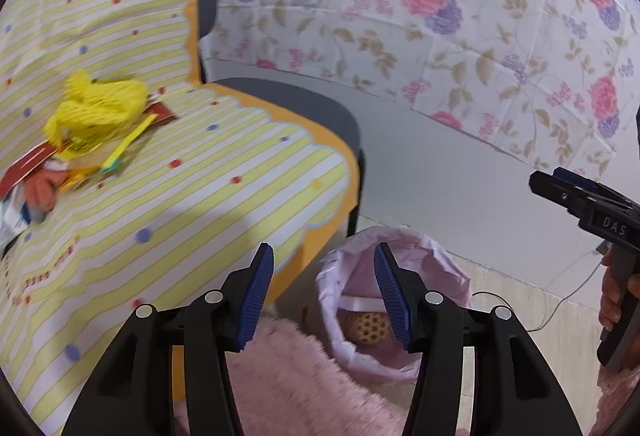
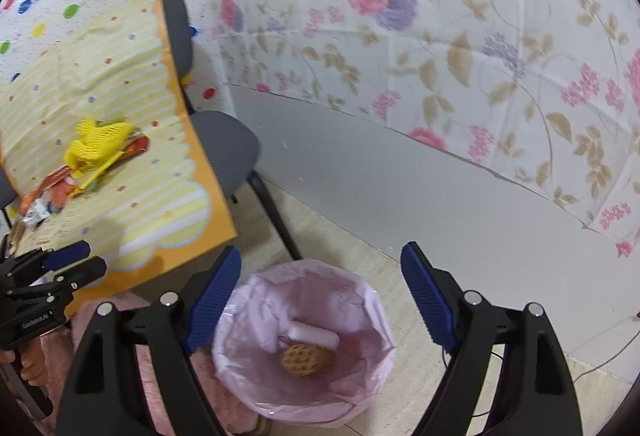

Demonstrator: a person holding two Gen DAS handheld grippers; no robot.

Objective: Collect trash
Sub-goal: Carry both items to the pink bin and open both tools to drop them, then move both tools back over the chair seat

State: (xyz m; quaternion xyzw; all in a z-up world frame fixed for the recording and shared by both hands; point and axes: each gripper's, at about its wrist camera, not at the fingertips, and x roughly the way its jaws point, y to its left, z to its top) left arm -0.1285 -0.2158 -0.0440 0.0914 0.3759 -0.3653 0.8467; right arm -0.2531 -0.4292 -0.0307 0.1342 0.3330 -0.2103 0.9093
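Where the trash pile (image 1: 72, 139) reaches the left frame edge, its wrappers blur and cannot be told apart; only a yellow net (image 1: 100, 103) is clear. It lies on the striped cloth (image 1: 192, 203) over the chair (image 1: 304, 107). The pink-lined bin (image 2: 304, 348) stands on open floor beside the chair, holding a waffle-patterned ball (image 2: 306, 358) and white block (image 2: 314, 334). Left gripper (image 1: 324, 296) and right gripper (image 2: 320, 300) both hover above the bin, jaws apart, empty.
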